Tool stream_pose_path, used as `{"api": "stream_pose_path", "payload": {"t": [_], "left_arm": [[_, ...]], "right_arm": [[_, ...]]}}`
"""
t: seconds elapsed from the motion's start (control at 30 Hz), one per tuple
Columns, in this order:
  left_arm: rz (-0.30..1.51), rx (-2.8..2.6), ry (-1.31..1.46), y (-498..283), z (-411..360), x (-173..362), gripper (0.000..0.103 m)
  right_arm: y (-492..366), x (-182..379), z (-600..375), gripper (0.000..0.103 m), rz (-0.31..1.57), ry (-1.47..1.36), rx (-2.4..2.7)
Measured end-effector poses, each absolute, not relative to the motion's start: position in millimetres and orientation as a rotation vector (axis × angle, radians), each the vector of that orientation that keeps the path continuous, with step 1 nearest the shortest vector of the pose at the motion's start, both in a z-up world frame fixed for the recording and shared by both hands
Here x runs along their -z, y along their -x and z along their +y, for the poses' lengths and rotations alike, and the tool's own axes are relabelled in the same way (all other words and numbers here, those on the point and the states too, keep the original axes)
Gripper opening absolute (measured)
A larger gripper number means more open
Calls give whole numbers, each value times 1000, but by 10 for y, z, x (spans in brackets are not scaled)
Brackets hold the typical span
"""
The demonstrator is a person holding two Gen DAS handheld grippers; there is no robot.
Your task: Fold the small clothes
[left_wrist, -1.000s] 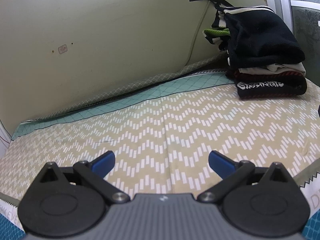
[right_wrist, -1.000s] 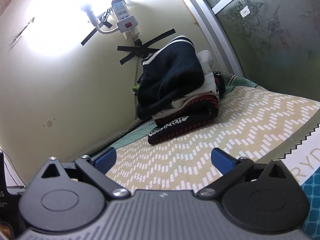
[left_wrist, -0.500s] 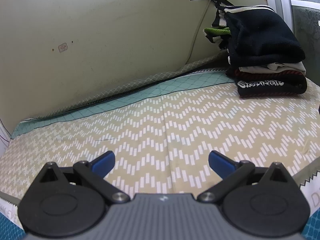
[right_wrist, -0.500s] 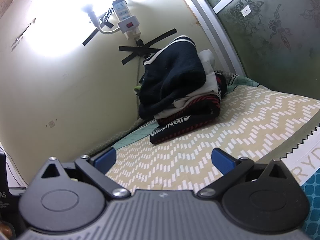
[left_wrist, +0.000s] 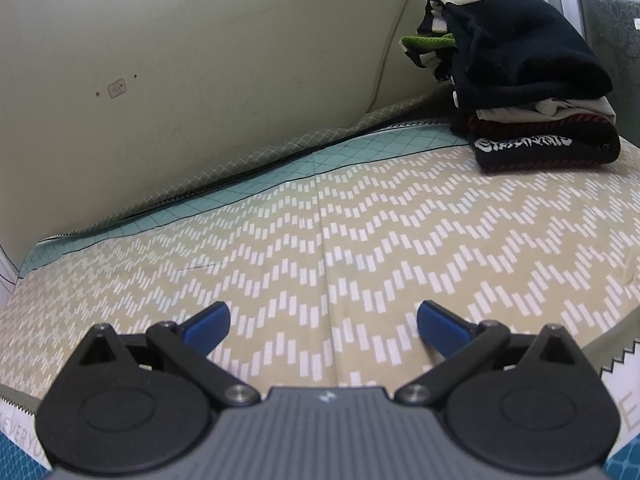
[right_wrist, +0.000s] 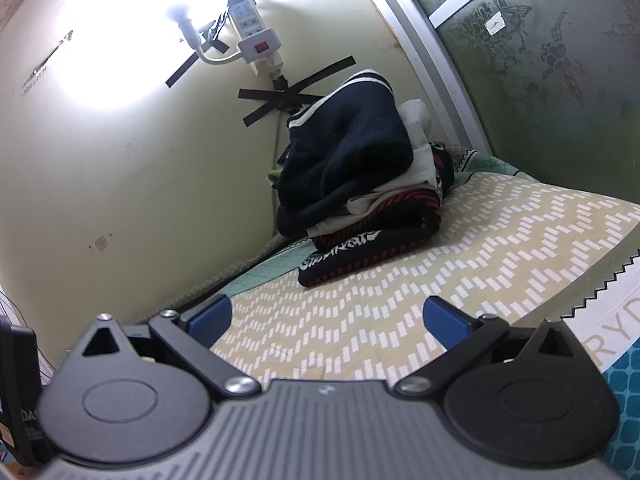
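Observation:
A pile of folded small clothes (left_wrist: 532,92) stands in the far right corner against the wall, a dark navy piece on top, white and red-striped ones under it, a black one with white lettering at the bottom. The same pile of clothes (right_wrist: 360,184) shows ahead in the right wrist view. My left gripper (left_wrist: 323,322) is open over the beige zigzag cloth (left_wrist: 320,248), with nothing between its blue fingertips. My right gripper (right_wrist: 327,318) is open too, low over the cloth and well short of the pile.
The cream wall (left_wrist: 200,60) runs behind the surface, with a cable and black tape crosses (right_wrist: 280,96). A white power strip (right_wrist: 256,40) and a bright lamp hang above. A patterned glass panel (right_wrist: 540,60) closes the right side. A teal mat edge (right_wrist: 624,364) shows at the near right.
The left wrist view has hardly shifted. The right gripper has tilted or drifted a little, so the pile sits slightly further right in its view. Both grippers stay open.

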State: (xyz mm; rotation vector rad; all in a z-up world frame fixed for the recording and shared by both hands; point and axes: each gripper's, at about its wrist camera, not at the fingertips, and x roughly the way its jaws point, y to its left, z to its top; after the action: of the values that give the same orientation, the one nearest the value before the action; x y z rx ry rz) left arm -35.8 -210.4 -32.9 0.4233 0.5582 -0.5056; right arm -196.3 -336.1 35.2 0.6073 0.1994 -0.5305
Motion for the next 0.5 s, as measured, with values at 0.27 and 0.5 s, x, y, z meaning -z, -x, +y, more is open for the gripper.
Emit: {"api": "stream_pose_path", "payload": {"t": [0.27,0.5], "left_arm": [[565,517,-409,353,-2062,331,103],[569,520,-407,348,-2065,328,103]], "right_arm": [[1951,-354,-3362,97,201,-597,533],[1942,-356,-3347,97,204,-585,529]]}}
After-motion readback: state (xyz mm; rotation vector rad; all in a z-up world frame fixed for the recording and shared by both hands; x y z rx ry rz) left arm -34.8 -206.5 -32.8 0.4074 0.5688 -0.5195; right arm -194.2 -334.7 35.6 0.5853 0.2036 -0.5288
